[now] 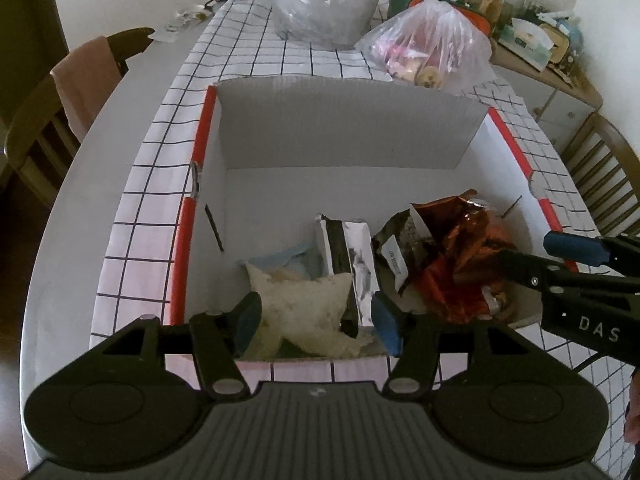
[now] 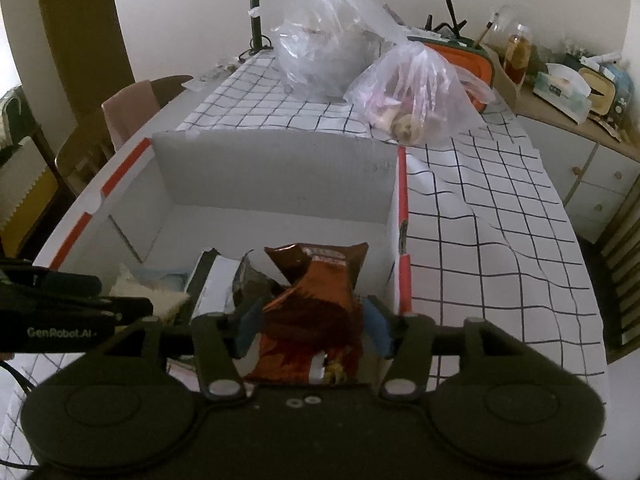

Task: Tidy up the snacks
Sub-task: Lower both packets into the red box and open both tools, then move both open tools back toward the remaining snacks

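A white cardboard box with red edges (image 1: 208,128) (image 2: 402,200) stands open on the checked tablecloth. Inside lie a pale crumpled snack bag (image 1: 304,308) (image 2: 160,296), a silver-and-black packet (image 1: 352,256) (image 2: 216,280), a dark packet with a white label (image 1: 394,248) and an orange-brown chip bag (image 1: 464,256) (image 2: 316,300). My left gripper (image 1: 316,320) is open over the box's near edge, astride the pale bag without gripping it. My right gripper (image 2: 314,328) is open, its blue pads either side of the chip bag; it enters the left wrist view from the right (image 1: 532,256).
Two clear plastic bags with food (image 1: 432,48) (image 2: 328,48) stand on the table (image 2: 500,216) behind the box. A lamp stem (image 2: 256,12) rises at the far end. Wooden chairs (image 1: 48,128) (image 1: 604,172) flank the table. A cluttered sideboard (image 2: 572,92) lies far right.
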Demonstrator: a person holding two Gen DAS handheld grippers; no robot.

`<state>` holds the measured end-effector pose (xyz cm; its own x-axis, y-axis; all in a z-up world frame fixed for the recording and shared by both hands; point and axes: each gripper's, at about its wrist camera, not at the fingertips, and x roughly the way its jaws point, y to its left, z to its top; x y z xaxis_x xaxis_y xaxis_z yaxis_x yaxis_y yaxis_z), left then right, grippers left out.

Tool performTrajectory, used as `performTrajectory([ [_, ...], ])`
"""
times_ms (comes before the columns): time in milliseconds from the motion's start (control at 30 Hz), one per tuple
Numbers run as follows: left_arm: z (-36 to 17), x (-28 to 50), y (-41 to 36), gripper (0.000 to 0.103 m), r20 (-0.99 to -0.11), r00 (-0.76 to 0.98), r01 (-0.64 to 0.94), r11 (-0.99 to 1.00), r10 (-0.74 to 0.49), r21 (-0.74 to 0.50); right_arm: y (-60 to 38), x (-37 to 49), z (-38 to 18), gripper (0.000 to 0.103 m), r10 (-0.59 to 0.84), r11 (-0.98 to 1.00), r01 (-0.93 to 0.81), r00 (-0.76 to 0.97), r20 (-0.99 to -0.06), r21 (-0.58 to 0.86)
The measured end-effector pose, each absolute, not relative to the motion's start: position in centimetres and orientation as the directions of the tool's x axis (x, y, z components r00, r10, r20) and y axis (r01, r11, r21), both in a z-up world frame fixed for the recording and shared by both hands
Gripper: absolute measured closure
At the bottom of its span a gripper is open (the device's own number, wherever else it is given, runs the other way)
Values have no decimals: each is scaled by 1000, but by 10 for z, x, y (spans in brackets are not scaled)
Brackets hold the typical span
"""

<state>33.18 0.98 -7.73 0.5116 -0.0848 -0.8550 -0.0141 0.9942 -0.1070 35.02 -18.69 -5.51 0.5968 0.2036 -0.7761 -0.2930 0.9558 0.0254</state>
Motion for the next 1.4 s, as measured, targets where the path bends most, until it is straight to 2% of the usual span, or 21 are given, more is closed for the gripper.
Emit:
performTrajectory([
  [167, -65, 320, 12, 43, -840, 534, -8, 993, -94, -116, -185, 338, -42, 40, 212, 955, -294, 615, -759, 29],
  [300, -52, 310, 15, 42, -826, 556, -11, 993, -93, -119, -184, 327, -31, 38, 218, 955, -294, 626, -749, 32],
  [833, 0, 255, 19, 32, -753, 645, 33, 989, -131, -144, -191, 271, 18, 9, 236, 959, -278, 692, -682, 49],
  [1067, 14, 227, 20, 28, -727, 670, 52, 987, -149, -154, -192, 245, 31, 3, 250, 956, -287, 702, -666, 57],
  [1400, 23, 196, 28, 21, -702, 687, 61, 978, -186, -200, -185, 214, 43, 0, 281, 946, -319, 700, -657, 65],
])
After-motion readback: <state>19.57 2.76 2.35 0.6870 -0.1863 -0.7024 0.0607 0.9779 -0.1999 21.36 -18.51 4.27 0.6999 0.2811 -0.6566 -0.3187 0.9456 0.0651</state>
